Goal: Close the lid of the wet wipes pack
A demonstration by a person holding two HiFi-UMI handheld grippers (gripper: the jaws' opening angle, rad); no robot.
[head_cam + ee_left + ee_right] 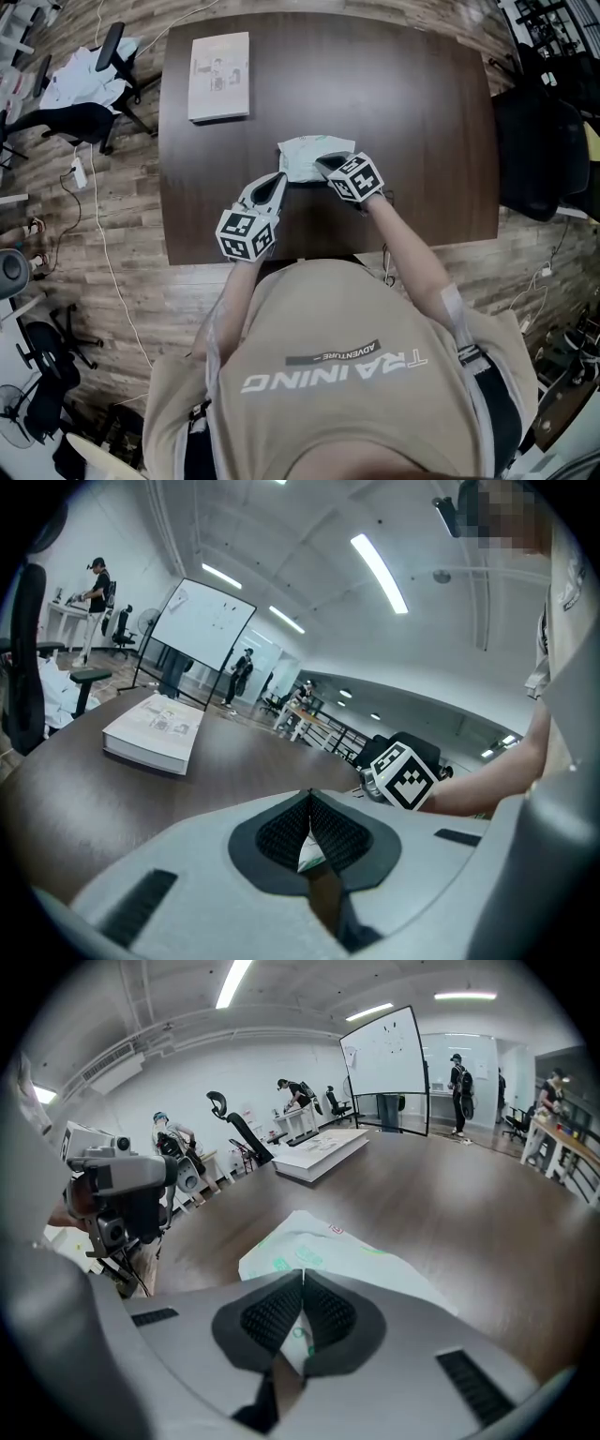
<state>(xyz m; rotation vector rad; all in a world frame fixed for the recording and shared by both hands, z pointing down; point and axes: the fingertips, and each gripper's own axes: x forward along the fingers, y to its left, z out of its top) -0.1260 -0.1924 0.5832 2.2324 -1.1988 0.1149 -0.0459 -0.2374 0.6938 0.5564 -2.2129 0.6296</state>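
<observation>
The wet wipes pack [314,153], white with green print, lies flat near the middle of the dark wooden table [422,131]. My left gripper [278,179] is shut, its tips at the pack's near left corner; a sliver of the pack [312,851] shows behind its closed jaws. My right gripper [324,165] is shut too, tips down on the pack's near edge, with the pack [328,1246] spreading out just beyond them. I cannot make out the lid, nor whether either gripper pinches the pack.
A white book [219,77] lies at the table's far left corner. Office chairs [89,89] stand on the floor to the left, dark chairs [539,150] to the right. My right gripper's marker cube [405,772] shows in the left gripper view.
</observation>
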